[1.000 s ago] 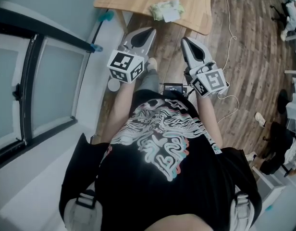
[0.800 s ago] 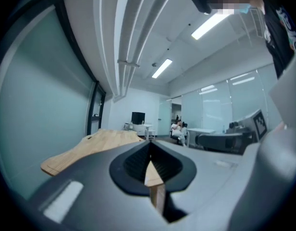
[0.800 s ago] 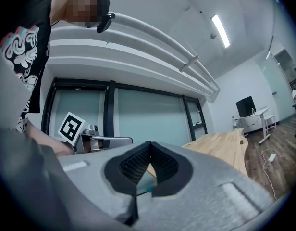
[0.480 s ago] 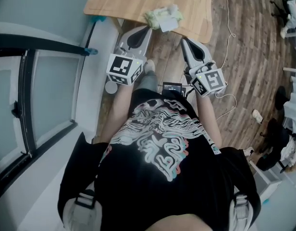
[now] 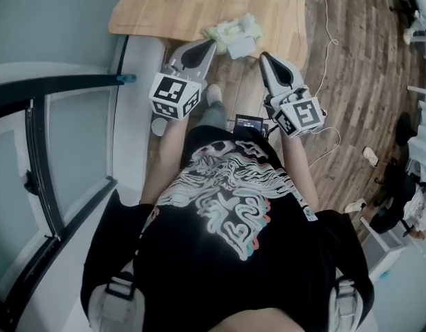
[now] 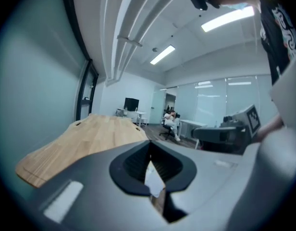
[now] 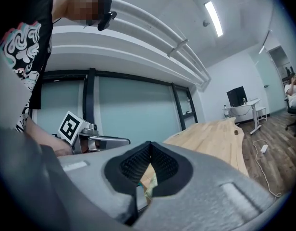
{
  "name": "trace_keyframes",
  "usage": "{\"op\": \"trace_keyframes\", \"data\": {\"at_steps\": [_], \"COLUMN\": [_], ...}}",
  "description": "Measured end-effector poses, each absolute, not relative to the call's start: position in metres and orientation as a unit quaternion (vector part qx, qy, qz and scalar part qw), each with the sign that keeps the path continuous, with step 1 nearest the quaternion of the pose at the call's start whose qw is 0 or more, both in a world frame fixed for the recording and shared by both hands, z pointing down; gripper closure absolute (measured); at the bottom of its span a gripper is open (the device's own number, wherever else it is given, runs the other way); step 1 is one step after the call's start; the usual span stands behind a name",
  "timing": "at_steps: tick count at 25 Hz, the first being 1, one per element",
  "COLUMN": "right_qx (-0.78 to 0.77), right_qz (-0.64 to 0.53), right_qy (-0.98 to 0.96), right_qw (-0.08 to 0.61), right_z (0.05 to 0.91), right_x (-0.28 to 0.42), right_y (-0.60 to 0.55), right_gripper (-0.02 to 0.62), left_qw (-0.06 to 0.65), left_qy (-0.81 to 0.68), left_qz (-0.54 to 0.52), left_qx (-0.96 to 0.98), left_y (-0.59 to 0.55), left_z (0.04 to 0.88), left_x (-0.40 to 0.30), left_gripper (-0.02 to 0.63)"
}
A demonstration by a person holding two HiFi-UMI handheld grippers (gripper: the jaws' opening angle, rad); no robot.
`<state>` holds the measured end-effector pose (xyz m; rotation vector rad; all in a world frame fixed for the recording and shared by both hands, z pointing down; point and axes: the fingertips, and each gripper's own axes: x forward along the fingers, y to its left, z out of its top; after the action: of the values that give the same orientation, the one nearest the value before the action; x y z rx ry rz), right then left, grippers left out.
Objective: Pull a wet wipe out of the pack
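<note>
The wet wipe pack (image 5: 233, 31), pale green with a white flap, lies near the front edge of the wooden table (image 5: 178, 5). My left gripper (image 5: 211, 43) is shut and empty, its tips just left of the pack at the table edge. My right gripper (image 5: 263, 55) is shut too, slightly short of the table and to the right of the pack. In the left gripper view the left gripper (image 6: 149, 146) has its jaws meeting over the tabletop (image 6: 90, 134). In the right gripper view the right gripper (image 7: 149, 146) is shut, and a sliver of the pack (image 7: 149, 184) shows below the tips.
A white cable (image 5: 328, 19) runs over the wood floor right of the table. A black-framed glass partition (image 5: 40, 158) stands at the left. A small round white object (image 5: 160, 124) lies on the floor. Desks and a seated person (image 6: 171, 121) are far behind the table.
The table and pack have drawn nearer: both grippers, still shut, went forward together from over the floor up to the table's front edge.
</note>
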<state>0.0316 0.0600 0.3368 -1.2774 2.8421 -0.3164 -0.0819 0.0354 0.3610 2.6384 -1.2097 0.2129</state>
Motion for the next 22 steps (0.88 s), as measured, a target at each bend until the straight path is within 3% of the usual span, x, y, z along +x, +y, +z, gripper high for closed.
{"op": "trace_keyframes", "data": {"at_steps": [22], "right_qx": [-0.438], "right_qz": [-0.113], "right_qy": [0.882], "right_qw": [-0.131], "right_z": [0.414], "right_x": [0.026], "right_y": [-0.001], "right_gripper": [0.597], "left_qw": [0.055], "left_qy": [-0.344], "left_qz": [0.176], "left_qx": [0.921], "left_y": [-0.049], "left_z": [0.417], "left_x": [-0.076], "left_gripper": [0.615]}}
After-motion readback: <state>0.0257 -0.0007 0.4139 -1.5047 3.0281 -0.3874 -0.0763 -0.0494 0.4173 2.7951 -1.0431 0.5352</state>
